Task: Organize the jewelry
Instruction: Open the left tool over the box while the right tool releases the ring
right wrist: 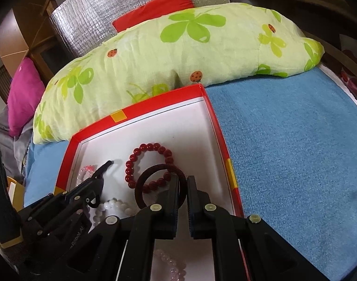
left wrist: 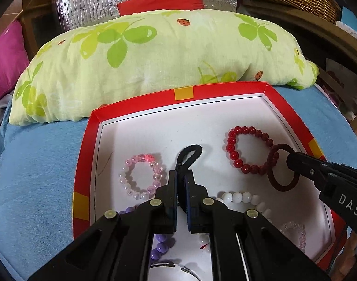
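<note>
pinching two soft hair ties over a tray of beads

holding a black tie (left wrist: 190,153), the left tool (left wrist: 180,175) is clenched on it, the loop sticking out past the fingertips above the tray (left wrist: 84,154). the tie looks light and limp; it folds where pinched, so any point on the band will do, and it should not slip from the pads. just left of it lies a pink bracelet (left wrist: 142,178) of clear beads, flat on the tray floor; below that, purple beads (left wrist: 158,249) peep out under the tool. these look hard and smooth, likely strung on elastic, so i would nip across the strand between two beads rather than on a bead's round face, which could squirt out. white beads (left wrist: 242,197) lie to the right of the tool, partly hidden. farther right a red bracelet (left wrist: 247,149) rests flat near the tray's right wall. over its lower right part hangs a maroon tie (right wrist: 159,187), gripped at its band by the right tool (right wrist: 183,187), which is clenched on it. the tie is soft and springy and holds its ring shape. the tray sits on a blue bed (right wrist: 295,140).
</note>
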The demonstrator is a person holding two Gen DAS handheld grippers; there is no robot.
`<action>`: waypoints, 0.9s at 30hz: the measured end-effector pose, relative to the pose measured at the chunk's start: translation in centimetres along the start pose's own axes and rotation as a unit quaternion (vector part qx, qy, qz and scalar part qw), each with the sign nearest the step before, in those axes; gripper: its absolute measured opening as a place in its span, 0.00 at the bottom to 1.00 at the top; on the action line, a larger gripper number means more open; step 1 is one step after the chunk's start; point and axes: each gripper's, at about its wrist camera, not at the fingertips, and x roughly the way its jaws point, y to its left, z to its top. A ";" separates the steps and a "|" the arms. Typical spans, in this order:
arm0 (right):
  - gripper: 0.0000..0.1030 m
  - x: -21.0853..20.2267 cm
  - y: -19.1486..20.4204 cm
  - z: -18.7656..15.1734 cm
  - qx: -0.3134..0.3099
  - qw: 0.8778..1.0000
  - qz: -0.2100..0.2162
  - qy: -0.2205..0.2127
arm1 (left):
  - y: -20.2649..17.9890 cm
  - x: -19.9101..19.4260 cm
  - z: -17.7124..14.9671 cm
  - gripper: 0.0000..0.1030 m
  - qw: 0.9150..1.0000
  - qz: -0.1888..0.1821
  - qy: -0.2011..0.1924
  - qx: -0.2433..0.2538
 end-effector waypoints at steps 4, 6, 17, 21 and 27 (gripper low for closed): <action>0.07 0.0 -0.2 -0.1 0.003 1.000 -0.001 0.003 | 0.0 -0.1 0.0 0.07 1.000 0.002 0.000 0.002; 0.07 -0.1 -0.2 -0.1 0.003 1.000 -0.002 0.002 | 0.0 -0.1 0.0 0.07 1.000 0.002 0.000 0.002; 0.09 -0.2 -0.6 -0.2 0.011 1.000 -0.005 0.003 | 0.0 0.0 0.0 0.09 1.000 0.004 0.003 -0.002; 0.09 -0.5 -0.9 -0.1 0.019 1.000 0.002 0.005 | 0.4 -0.6 0.0 0.16 1.000 -0.004 0.001 -0.005; 0.10 -0.5 -0.9 -0.3 0.022 0.999 0.014 0.019 | 0.8 -2.2 0.1 0.35 1.000 -0.008 -0.012 -0.004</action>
